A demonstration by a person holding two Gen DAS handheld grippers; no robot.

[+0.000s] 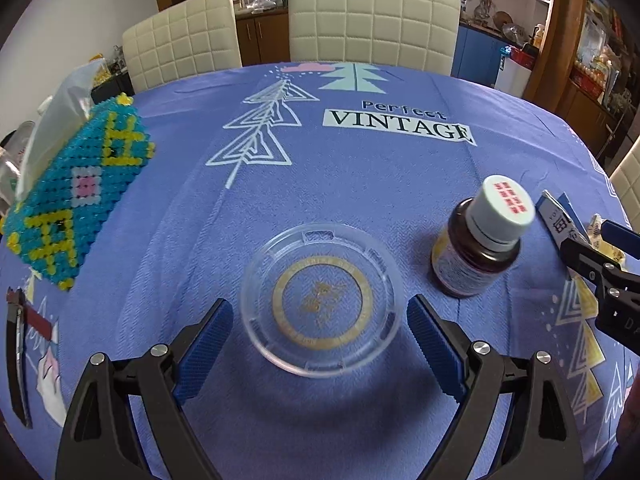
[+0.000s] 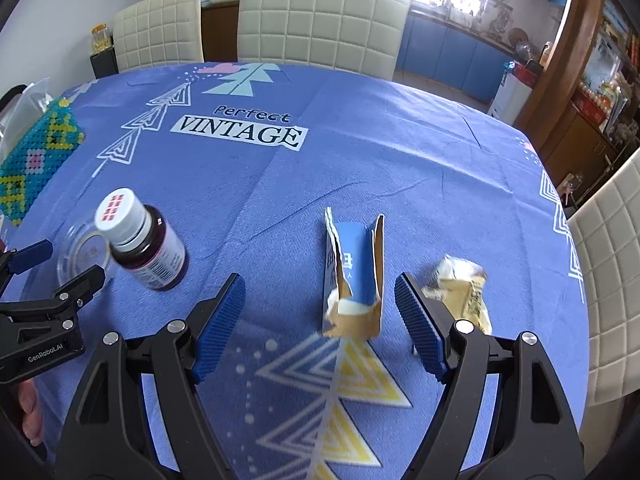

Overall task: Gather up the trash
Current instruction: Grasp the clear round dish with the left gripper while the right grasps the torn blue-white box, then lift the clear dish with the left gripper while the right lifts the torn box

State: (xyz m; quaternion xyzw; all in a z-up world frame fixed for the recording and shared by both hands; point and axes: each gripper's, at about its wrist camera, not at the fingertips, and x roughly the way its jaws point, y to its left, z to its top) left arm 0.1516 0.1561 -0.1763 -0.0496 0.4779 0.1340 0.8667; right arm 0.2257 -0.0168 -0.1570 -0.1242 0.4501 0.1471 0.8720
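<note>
A clear plastic lid [image 1: 322, 300] lies flat on the blue tablecloth [image 1: 360, 168], between the wide-open fingers of the left gripper [image 1: 320, 322], which grips nothing. Just beside it stands a brown bottle [image 1: 476, 248]. A torn blue carton [image 2: 354, 276] lies between the open, empty jaws of the right gripper [image 2: 320, 306]; a crumpled wrapper [image 2: 460, 288] is near.

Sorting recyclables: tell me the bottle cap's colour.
The bottle cap is white, with a red grid mark on top; the left wrist view shows it best.
</note>
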